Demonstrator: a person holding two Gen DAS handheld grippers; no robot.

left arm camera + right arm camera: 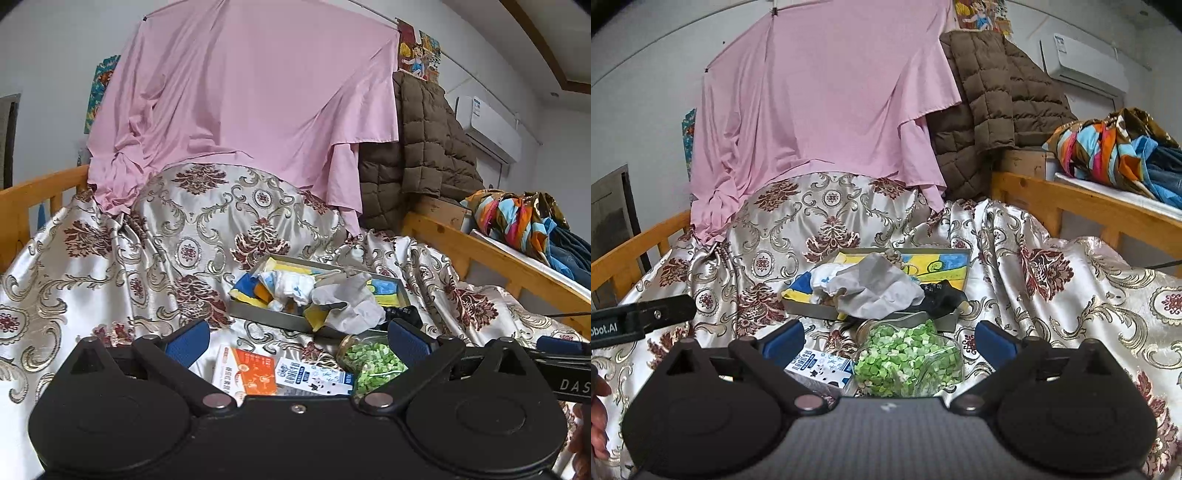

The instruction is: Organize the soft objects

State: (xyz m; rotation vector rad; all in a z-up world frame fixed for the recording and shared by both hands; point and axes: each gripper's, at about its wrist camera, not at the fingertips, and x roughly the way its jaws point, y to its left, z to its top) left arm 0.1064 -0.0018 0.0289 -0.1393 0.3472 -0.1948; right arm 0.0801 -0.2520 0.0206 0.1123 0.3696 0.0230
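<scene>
Nearest the cameras, the left gripper [295, 341] and right gripper [888, 341] are seen spread wide, with nothing held. Beyond the jar [908, 356], limp, light cloths [879, 288] are heaped in the tray [966, 271]; a raised fold would best be pinched.

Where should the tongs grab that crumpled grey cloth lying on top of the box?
Probably by the bunched-up ridge at the top of the grey cloth, coming down from above on the near side. It lies heaped over the other soft things in the shallow box, so its raised folds give something to pinch. A low sideways approach could hit the jar of green bits in front.
</scene>
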